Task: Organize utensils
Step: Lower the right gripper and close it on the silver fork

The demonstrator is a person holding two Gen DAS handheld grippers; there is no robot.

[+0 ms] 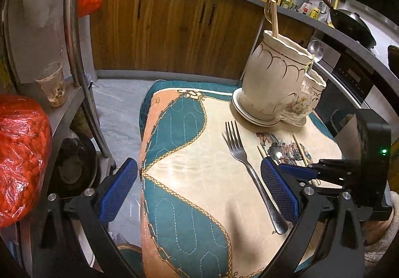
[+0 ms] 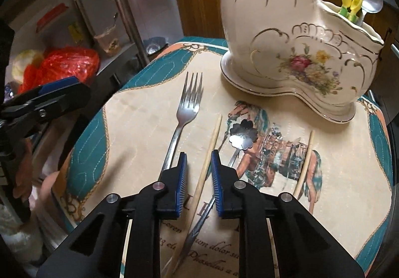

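Observation:
A steel fork (image 2: 183, 113) lies on the patterned mat (image 2: 139, 113), also in the left wrist view (image 1: 249, 168). A wooden chopstick (image 2: 208, 158) runs between my right gripper's (image 2: 199, 155) fingers, which stand a little apart on either side of it, low over the mat. A flower-shaped steel spoon (image 2: 243, 134) lies just right of it, and a second chopstick (image 2: 305, 160) lies further right. The boot-shaped ceramic holder (image 2: 286, 36) holds a spoon (image 2: 370, 1), a fork and a chopstick (image 1: 274, 18). My left gripper (image 1: 199, 173) is wide open and empty above the mat's left part.
The holder stands on a saucer (image 1: 243, 109) at the mat's far right. A metal shelf (image 1: 62, 108) with a plastic cup (image 1: 52, 83) and red bags (image 1: 22, 153) stands to the left. Wooden cabinets (image 1: 169, 28) are behind. The right gripper's body (image 1: 349, 170) shows in the left view.

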